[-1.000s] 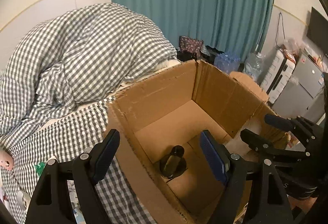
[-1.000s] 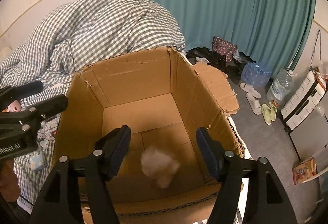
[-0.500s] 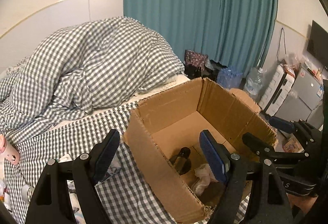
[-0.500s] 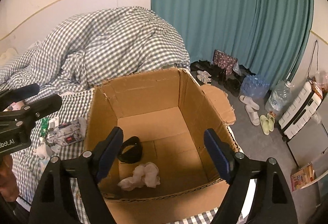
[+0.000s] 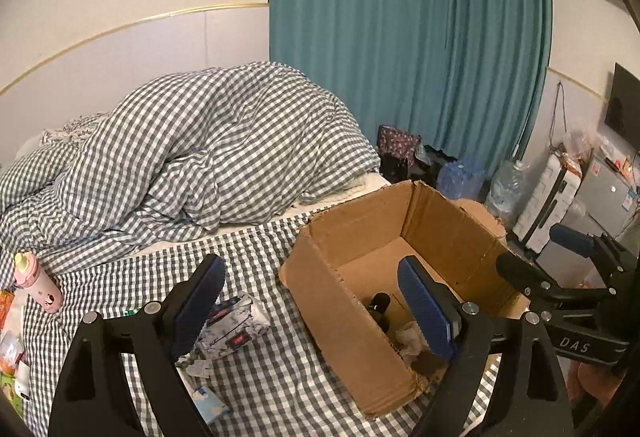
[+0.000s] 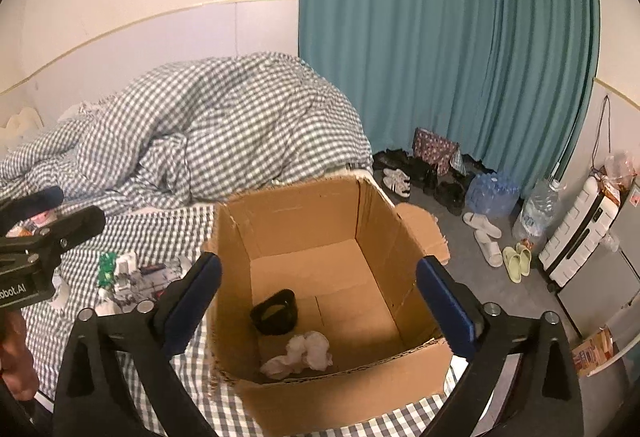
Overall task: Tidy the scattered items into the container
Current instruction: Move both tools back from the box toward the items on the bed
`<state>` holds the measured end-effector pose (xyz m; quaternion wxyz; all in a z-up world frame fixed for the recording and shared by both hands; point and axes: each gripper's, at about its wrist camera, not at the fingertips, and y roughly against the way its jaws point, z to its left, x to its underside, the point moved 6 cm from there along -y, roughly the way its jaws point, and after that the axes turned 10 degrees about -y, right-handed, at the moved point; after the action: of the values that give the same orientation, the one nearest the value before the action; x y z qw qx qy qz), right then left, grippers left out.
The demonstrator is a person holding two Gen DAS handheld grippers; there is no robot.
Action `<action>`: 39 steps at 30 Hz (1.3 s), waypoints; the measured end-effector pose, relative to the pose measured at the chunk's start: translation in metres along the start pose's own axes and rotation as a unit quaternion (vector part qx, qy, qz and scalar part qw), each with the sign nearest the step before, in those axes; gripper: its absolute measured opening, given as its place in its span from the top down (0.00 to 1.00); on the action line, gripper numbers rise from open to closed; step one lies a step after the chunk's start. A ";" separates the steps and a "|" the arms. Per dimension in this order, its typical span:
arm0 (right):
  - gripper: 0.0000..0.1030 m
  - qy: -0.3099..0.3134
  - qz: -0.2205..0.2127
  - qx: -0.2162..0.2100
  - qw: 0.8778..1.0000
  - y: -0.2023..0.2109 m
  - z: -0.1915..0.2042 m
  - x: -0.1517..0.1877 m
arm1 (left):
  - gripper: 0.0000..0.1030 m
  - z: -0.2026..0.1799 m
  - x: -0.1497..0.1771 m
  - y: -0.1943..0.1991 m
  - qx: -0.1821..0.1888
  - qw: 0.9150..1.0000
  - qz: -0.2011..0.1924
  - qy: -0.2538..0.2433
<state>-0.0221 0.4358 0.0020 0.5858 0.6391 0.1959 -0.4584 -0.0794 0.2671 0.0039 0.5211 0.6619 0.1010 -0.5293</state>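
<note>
Left wrist view: cardboard box [image 5: 344, 321] near wall hides most of black item [image 5: 379, 307] and crumpled tissue [image 5: 410, 337]. Left gripper finger [image 5: 196, 301] covers part of patterned packet [image 5: 234, 327]; its print unreadable.

Bed with grey-white checked sheet [image 5: 280, 377] carries: open brown cardboard box [image 5: 340, 321] at the right edge, bunched grey-white checked duvet [image 5: 208, 157] at the back, marbled white-grey packet [image 5: 234, 327] left of the box, light-blue small carton [image 5: 208, 401] nearer the camera, pink bottle with yellow cap [image 5: 38, 283] far left.
</note>
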 end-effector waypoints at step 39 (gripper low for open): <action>0.00 0.070 -0.027 -0.114 0.991 0.035 0.191 0.021 | 0.00 0.191 0.086 0.112 -0.152 0.982 -0.018 0.107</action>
<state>-0.0521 0.2446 0.0247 0.6271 0.5929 0.3047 -0.4030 -0.0805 0.0301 0.0197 0.5921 0.6259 0.2473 -0.4433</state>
